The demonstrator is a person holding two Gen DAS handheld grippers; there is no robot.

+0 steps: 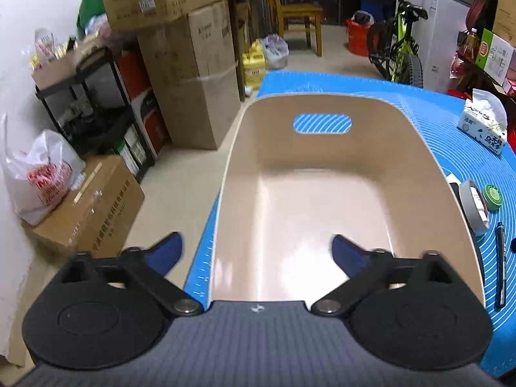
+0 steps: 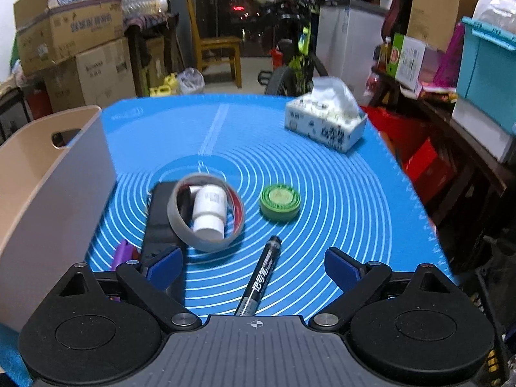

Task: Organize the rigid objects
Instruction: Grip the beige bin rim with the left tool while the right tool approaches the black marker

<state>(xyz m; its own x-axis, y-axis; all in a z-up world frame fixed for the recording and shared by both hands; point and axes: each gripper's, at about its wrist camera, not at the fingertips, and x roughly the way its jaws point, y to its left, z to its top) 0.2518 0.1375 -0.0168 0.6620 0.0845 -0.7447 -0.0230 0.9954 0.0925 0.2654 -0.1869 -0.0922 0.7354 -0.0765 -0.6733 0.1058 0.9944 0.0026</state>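
Marker pen [image 2: 262, 280] is lying on the blue mat [image 2: 338, 193] of the bench, directly ahead of the right gripper [image 2: 253, 266]. Its long axis is running away from the camera and leaning a little to the right, with the near end passing under the gripper body, so the pen is sitting between the two fingers [image 2: 167, 262] rather than off to a side. Those fingers are standing wide apart and gripping nothing; neither one is touching the pen. Just beyond, a grey tape ring [image 2: 180, 222] with a white bottle [image 2: 209, 213] inside it is resting partly on a black flat case [image 2: 161, 213], and a green round tin [image 2: 280, 201] is lying to the right.

Left gripper [image 1: 258, 253] is hovering over the tan bin [image 1: 245, 148], also spread wide and empty, well apart from the loose items. Judging by this, the right hand is the nearer one for the pen, and closing across its barrel looks like the coming move.
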